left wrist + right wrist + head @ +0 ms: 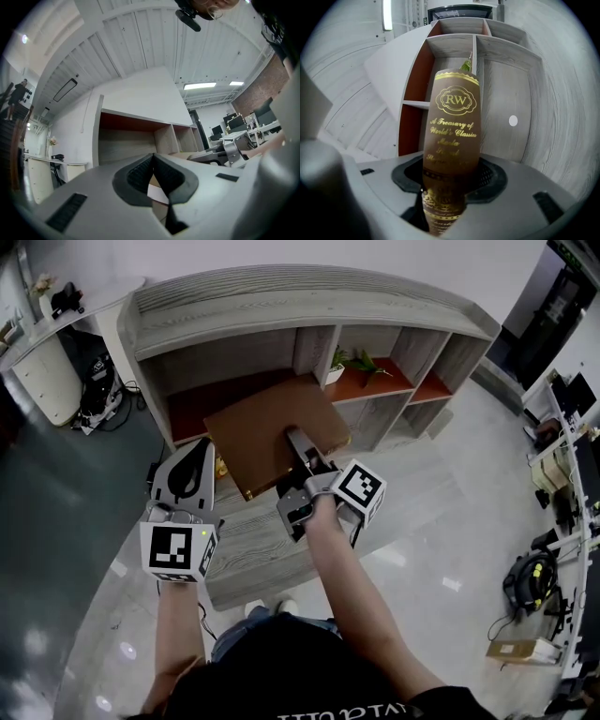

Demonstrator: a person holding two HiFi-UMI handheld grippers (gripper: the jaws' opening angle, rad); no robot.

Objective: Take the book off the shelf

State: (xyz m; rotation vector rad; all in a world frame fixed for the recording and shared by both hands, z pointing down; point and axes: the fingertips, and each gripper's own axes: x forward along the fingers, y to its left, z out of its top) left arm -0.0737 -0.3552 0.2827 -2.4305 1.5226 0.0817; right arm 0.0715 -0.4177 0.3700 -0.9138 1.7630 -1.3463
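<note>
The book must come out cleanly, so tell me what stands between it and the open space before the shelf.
Nothing visible blocks it. The right gripper holds the book, seemingly clear of the shelf; the left gripper sits beside its left corner, off its path.

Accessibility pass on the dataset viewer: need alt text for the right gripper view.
A brown book with gold lettering, spine facing the camera, is clamped between the pads of the right tool. Behind it stands a grey wood-grain shelf with reddish-brown inner panels.
</note>
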